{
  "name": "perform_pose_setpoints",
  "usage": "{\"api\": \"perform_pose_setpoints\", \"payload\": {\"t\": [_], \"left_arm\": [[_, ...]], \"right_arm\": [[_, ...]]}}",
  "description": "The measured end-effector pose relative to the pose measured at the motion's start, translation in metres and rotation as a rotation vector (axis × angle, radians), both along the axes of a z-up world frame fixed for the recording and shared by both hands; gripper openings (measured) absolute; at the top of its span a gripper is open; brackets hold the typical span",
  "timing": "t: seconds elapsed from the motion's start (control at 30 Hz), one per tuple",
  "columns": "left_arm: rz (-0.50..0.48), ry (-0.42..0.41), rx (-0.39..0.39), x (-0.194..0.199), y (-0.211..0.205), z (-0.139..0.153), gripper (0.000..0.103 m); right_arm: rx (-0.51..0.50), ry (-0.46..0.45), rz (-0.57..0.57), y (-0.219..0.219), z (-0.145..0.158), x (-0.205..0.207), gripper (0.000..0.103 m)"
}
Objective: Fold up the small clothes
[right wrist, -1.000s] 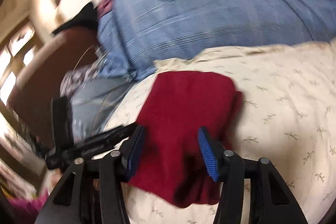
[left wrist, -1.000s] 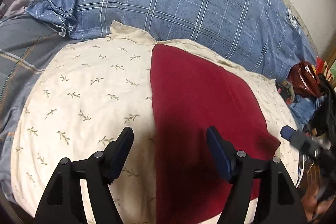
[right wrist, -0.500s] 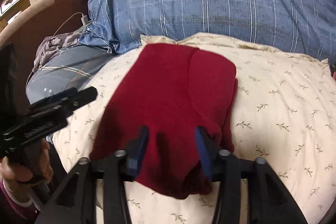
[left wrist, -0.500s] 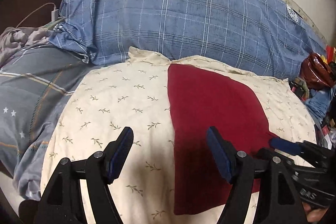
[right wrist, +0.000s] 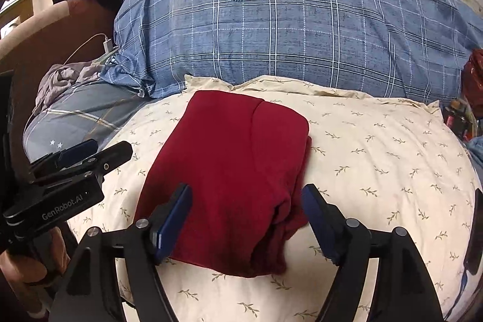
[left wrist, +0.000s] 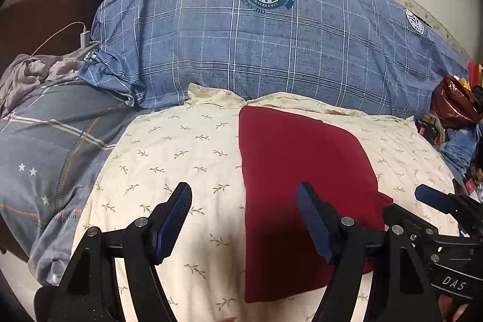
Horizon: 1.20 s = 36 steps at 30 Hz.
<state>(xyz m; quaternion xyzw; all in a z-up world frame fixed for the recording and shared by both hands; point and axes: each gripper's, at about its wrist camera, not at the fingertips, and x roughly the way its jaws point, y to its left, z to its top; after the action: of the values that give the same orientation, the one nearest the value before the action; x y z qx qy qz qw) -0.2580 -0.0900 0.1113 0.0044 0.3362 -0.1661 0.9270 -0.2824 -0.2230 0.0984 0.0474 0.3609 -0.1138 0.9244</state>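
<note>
A smooth red garment (right wrist: 229, 171) is seen folded rectangular on a sprigged cream pillow (right wrist: 377, 159), both grippers (left wrist: 244, 222) (right wrist: 247, 219) spread apart, the right one's jaws opening around the garment's near edge.

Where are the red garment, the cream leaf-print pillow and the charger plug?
red garment (right wrist: 229, 159), right wrist view, middle of the folded top.
cream leaf-print pillow (right wrist: 377, 159), right wrist view, bare right side.
charger plug (left wrist: 84, 38), left wrist view, white body.

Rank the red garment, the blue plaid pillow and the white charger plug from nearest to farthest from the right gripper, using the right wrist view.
1. Red garment, folded, lying between the right gripper's opening jaws.
2. Blue plaid pillow, straight behind the garment.
3. White charger plug, far back on the left.
</note>
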Motion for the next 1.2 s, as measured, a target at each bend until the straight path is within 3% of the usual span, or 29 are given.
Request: {"api": "perform_pose_setpoints", "payload": {"t": [0.13,1.2], "left_arm": [[-0.004,-0.004,0.006,0.003,0.001,0.000,0.072],[-0.012,0.025,0.019,0.025,-0.007,-0.014,0.072]], "right_arm": [[0.018,-0.007,-0.016,-0.004,0.000,-0.002,0.082],[0.046,0.045,-0.028,-0.006,-0.016,0.017,0.082]]}}
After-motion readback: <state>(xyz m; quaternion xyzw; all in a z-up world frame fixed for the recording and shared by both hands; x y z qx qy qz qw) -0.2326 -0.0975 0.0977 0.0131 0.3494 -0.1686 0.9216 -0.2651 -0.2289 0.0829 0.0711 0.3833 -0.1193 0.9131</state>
